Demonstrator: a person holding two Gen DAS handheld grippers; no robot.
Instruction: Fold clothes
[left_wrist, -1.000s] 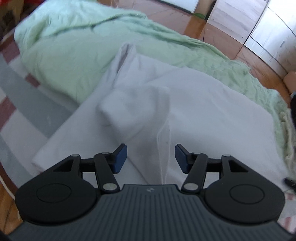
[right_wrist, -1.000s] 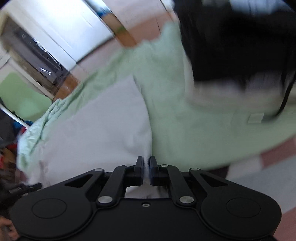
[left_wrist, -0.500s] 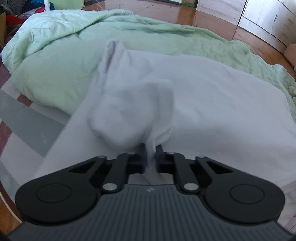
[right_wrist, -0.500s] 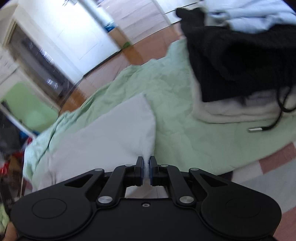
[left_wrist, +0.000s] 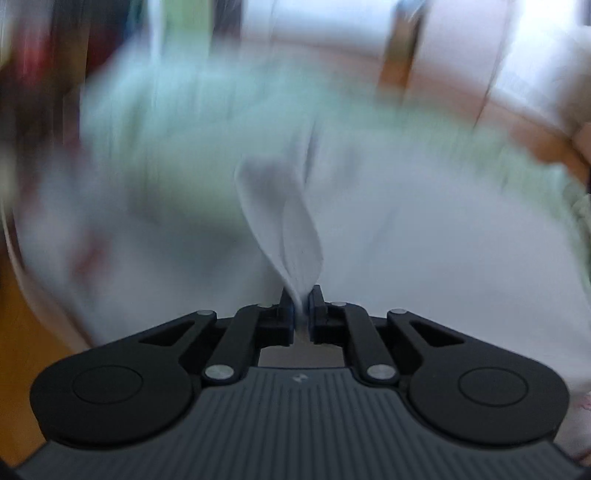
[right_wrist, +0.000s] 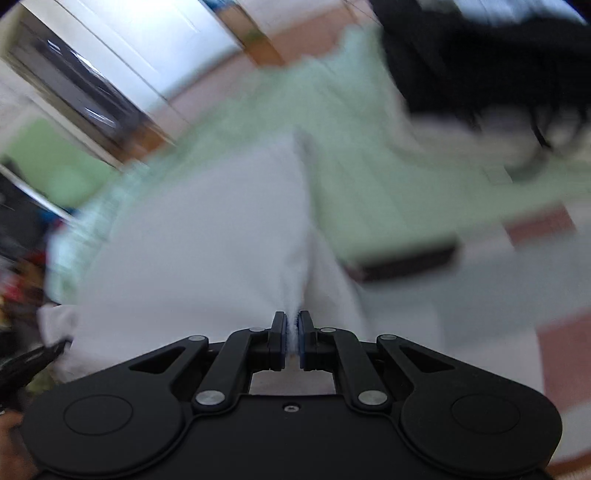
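Now my left fingers (left_wrist: 302, 301) pinch a twisted fold of the white garment (left_wrist: 424, 240), and my right fingers (right_wrist: 292, 334) pinch another edge of it. It lies spread over the green blanket (right_wrist: 354, 122); a blurred black garment (right_wrist: 480, 55) lies on the blanket's far right.

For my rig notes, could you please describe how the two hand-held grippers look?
Both match: the left hand-held gripper and right hand-held gripper are matte black, with round side discs, silver pivot pins and blue-lined fingers. The left body is ribbed grey, the right smooth black.
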